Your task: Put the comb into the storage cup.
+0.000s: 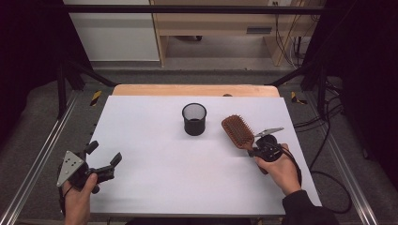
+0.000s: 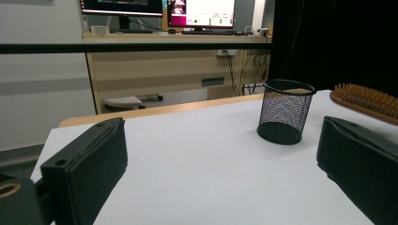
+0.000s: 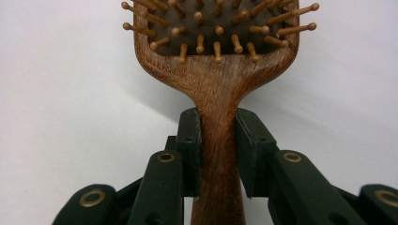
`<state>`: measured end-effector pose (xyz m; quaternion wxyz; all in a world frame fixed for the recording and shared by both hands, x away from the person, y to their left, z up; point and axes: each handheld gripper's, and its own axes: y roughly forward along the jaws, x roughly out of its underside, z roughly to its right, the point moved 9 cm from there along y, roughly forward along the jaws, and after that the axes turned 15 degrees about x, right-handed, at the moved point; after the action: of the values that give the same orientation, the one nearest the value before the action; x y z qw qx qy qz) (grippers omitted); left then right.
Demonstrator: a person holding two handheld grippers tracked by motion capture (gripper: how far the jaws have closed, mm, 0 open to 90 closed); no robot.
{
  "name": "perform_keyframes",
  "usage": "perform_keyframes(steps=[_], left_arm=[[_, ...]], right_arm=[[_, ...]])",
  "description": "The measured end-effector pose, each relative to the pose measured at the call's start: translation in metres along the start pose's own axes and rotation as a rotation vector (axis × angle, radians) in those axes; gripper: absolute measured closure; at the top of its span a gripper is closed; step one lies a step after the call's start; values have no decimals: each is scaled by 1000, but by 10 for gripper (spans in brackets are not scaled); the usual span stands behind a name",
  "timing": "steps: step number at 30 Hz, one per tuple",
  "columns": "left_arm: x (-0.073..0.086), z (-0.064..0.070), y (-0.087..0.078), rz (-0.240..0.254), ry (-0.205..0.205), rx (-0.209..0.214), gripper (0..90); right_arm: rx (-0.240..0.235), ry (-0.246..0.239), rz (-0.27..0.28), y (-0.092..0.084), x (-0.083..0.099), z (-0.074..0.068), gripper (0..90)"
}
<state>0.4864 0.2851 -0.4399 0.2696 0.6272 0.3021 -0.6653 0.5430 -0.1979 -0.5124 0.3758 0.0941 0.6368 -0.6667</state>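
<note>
Down at the lower left of the high view, the left gripper [image 1: 104,159] rests at the table's [image 1: 155,187] near corner, its fingers [image 2: 89,164] spread wide with nothing between them. From its own camera the black mesh cup [image 2: 285,111] stands upright ahead and to the right, well apart from it.

Moving toward the centre of the high view, that mesh cup [image 1: 194,119] sits alone on the white surface, open mouth up.

Just right of it lies the wooden hairbrush [image 1: 238,131], bristles up, flat on the table. Its long axis runs diagonally, head toward the upper left of the frame and the cup, handle toward the lower right and the person's right hand [image 1: 280,171].

At the right, the right gripper [image 1: 257,151] has its fingers [image 3: 190,140] narrowed onto the handle just below the brush's neck, one on either side, pressing the wood. In the right gripper view the hairbrush [image 3: 218,84] points straight away from the fingers, so the handle lies in line with the gripper.

By my reading, the right hand is much the nearer to both brush and cup, and the cup lies just beyond the brush's head, up and left along nearly the same line.
</note>
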Motion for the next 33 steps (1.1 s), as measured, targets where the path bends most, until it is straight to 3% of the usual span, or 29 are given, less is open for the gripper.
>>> perform_keyframes(steps=[1, 10, 18, 23, 29, 33], left_arm=[[0, 0, 0, 2, -4, -1, 25], [-2, 1, -1, 17, -19, 1, 25], [-6, 18, 7, 20, -15, 49, 25], [-9, 33, 18, 12, 4, 85, 25], [-15, 46, 36, 17, -8, 112, 26], [-28, 59, 55, 28, -17, 176, 27]], right_arm=[[-3, 5, 39, -5, -3, 0, 727], [-6, 49, 152, -22, -10, -3, 727], [-24, 50, 229, -26, -10, -11, 727], [-37, 56, 283, -31, -15, -16, 727], [-77, 70, 336, -38, -24, -28, 727], [-86, 60, 381, -49, -35, -40, 728]])
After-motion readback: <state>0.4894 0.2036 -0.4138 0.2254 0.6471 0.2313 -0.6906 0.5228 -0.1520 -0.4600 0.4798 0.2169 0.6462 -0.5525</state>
